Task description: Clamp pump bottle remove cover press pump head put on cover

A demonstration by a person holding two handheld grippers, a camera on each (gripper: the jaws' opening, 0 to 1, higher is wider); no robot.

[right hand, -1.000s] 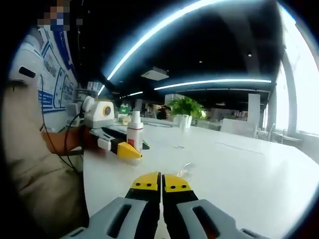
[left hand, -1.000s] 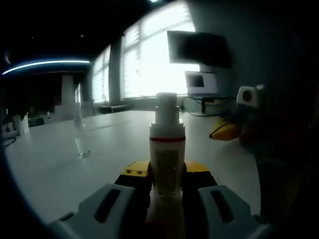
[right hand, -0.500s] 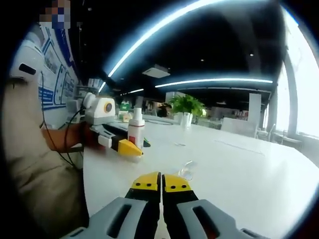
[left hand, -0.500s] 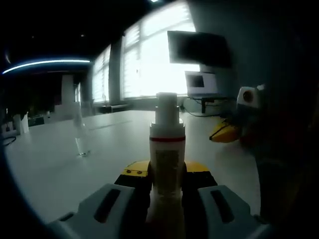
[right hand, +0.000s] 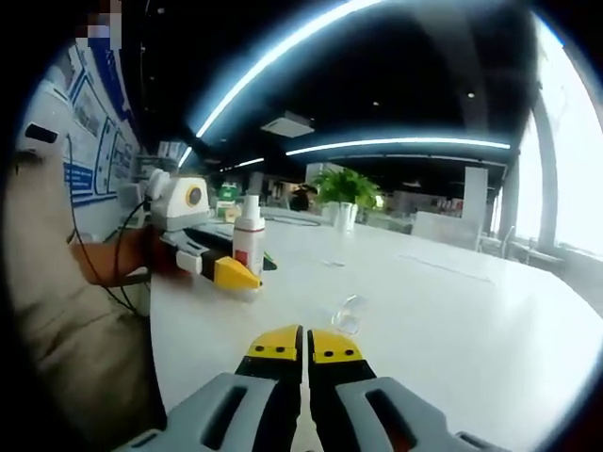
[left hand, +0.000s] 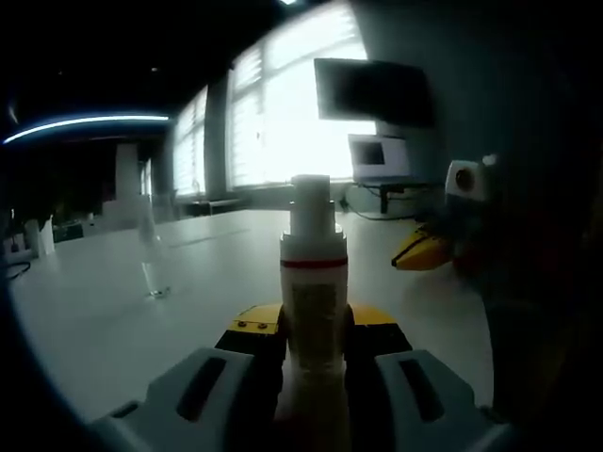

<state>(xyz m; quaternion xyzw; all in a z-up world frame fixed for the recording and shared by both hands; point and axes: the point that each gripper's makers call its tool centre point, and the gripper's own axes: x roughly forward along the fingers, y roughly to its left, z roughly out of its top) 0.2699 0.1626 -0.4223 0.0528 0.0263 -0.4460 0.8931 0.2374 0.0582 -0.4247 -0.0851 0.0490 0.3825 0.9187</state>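
My left gripper [left hand: 311, 331] is shut on a white pump bottle [left hand: 312, 282] with a red band under its bare pump head; the bottle stands upright between the yellow-tipped jaws. The same bottle [right hand: 248, 237] appears in the right gripper view at the left, held by the left gripper [right hand: 219, 268]. The clear cover [left hand: 151, 259] stands upright on the white table [left hand: 113, 320] to the left of the bottle in the left gripper view. In the right gripper view the cover [right hand: 347, 314] is just ahead of my right gripper [right hand: 304, 344], which is shut with nothing in it. The right gripper [left hand: 424, 250] hovers at the right in the left gripper view.
A person's sleeve and body [right hand: 66, 311] fill the left of the right gripper view. A potted plant [right hand: 344, 193] stands far back on the table. Bright windows [left hand: 292, 113], a dark screen [left hand: 377, 89] and a laptop [left hand: 379, 158] lie beyond the table's far edge.
The right gripper's view has tipped slightly, so the bottle and cover sit a little lower and closer. The left gripper still holds the bottle the same way.
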